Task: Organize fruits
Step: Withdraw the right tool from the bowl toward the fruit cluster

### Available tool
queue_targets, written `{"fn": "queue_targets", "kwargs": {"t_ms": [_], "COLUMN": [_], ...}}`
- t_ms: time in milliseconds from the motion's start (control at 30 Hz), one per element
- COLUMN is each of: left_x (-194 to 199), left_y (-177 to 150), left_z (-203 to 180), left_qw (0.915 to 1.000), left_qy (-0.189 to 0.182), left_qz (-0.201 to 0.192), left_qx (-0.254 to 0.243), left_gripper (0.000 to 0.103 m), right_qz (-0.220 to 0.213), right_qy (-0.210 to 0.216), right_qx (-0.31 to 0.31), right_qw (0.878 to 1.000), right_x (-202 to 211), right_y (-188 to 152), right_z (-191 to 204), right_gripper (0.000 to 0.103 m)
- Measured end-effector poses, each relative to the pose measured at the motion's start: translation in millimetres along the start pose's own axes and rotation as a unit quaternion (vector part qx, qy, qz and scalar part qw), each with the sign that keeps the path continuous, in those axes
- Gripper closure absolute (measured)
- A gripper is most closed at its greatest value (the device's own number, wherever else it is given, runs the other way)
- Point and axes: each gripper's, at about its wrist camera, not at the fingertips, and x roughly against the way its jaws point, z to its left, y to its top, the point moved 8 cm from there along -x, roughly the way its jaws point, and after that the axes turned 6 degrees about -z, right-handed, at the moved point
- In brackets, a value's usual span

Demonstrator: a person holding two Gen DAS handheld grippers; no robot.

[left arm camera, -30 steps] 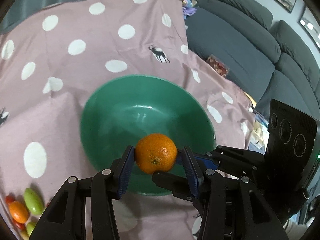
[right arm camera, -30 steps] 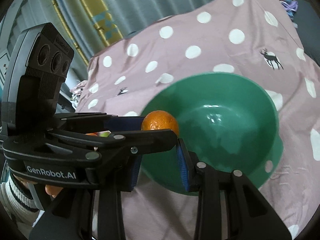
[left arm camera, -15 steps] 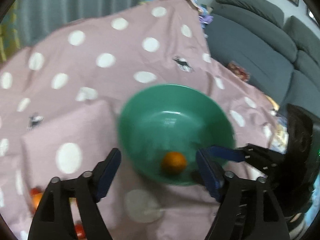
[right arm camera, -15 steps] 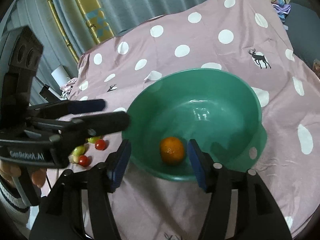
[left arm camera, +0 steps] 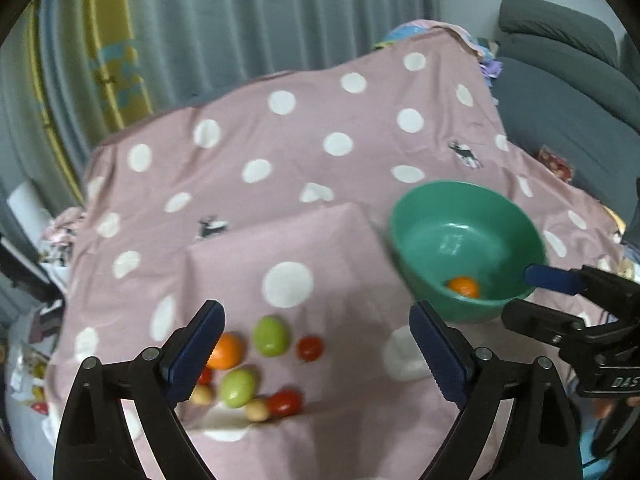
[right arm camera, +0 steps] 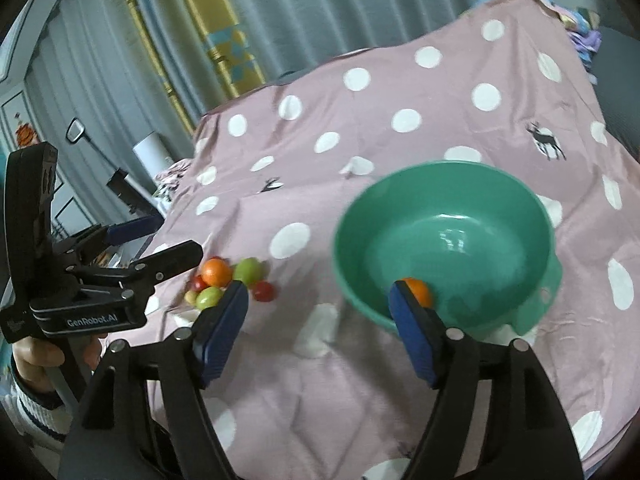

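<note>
Left gripper (left arm camera: 316,344) spread, swung from bowl (left arm camera: 408,240) to fruit pile (left arm camera: 256,360); orange (left arm camera: 463,286) stays in bowl; right gripper (right arm camera: 320,320) spread.

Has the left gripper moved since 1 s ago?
Yes. The left gripper, jaws open, has swung left off the green plastic bowl toward the loose fruit pile; the orange tangerine lies inside.

Both grippers (left arm camera: 316,354) (right arm camera: 318,330) were black, with blue finger pads, silver screws and white "GenRobot.AI" lettering; a striped cuff (right arm camera: 30,404) covered the wrist
</note>
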Motion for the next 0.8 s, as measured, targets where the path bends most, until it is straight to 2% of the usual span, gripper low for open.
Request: {"fn": "queue_targets", "kwargs": {"t_ms": [200,433,800], "left_x": [18.4,28.1,26.6], "left_y": [-2.7,-6.3,-15.3], "left_z": [20.1,34.9,55.6], "left_qw": [0.9994,0.9989,0.9984], "left_qy": [0.029,0.034,0.042], "left_qz": [-0.019,-0.03,-0.028], "left_qx": [-0.003,0.01,0.027], "left_gripper": [0.009,0.009,0.009], "right_qz": [0.004,0.006,0.021], "right_qy": [0.02,0.029,0.035], "right_qx": [0.031,0.061,0.078], "right_qw": [0.999,0.998,0.996], "right_x": [-2.2,-2.3,-16.9], "right_y": [2.7,7.2,4.5], "right_z": [35.4,63.3,85.4], "right_gripper": [0.027,0.026,0.025]}}
